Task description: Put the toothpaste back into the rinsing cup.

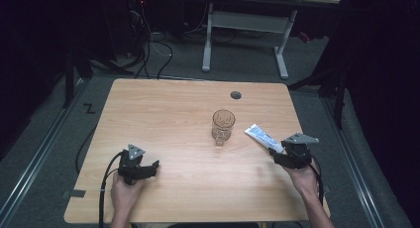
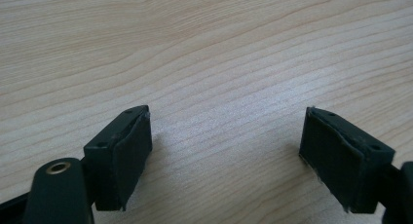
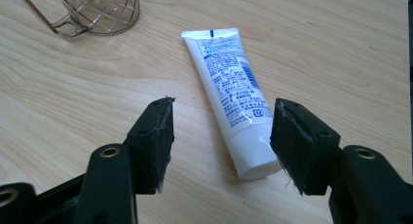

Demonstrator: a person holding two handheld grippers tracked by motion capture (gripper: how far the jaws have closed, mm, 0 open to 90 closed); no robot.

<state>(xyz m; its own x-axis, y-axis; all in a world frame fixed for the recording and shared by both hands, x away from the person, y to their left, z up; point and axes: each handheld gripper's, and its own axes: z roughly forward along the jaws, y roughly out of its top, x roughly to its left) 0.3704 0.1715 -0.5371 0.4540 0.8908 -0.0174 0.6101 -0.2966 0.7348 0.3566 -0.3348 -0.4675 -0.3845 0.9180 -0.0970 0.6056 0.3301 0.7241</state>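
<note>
A white tube (image 1: 262, 137) with blue print lies flat on the wooden table (image 1: 173, 114), right of a clear glass mug (image 1: 223, 126) that stands upright near the middle. My right gripper (image 1: 282, 156) sits at the tube's cap end, open. In the right gripper view the tube (image 3: 234, 97) runs away from me with its cap end between the pads (image 3: 297, 146), which do not touch it; the right gripper (image 3: 221, 143) stands just above the table. The mug's base (image 3: 100, 9) is at top left there. My left gripper (image 1: 148, 168) rests open near the front left; the left gripper (image 2: 224, 156) has bare wood between its pads.
A round grey cable port (image 1: 236, 95) is set in the table near its far edge. Beyond the table stands a white-legged desk (image 1: 247, 34) with cables on the floor (image 1: 148, 44). Black cables trail from both grippers toward the front edge.
</note>
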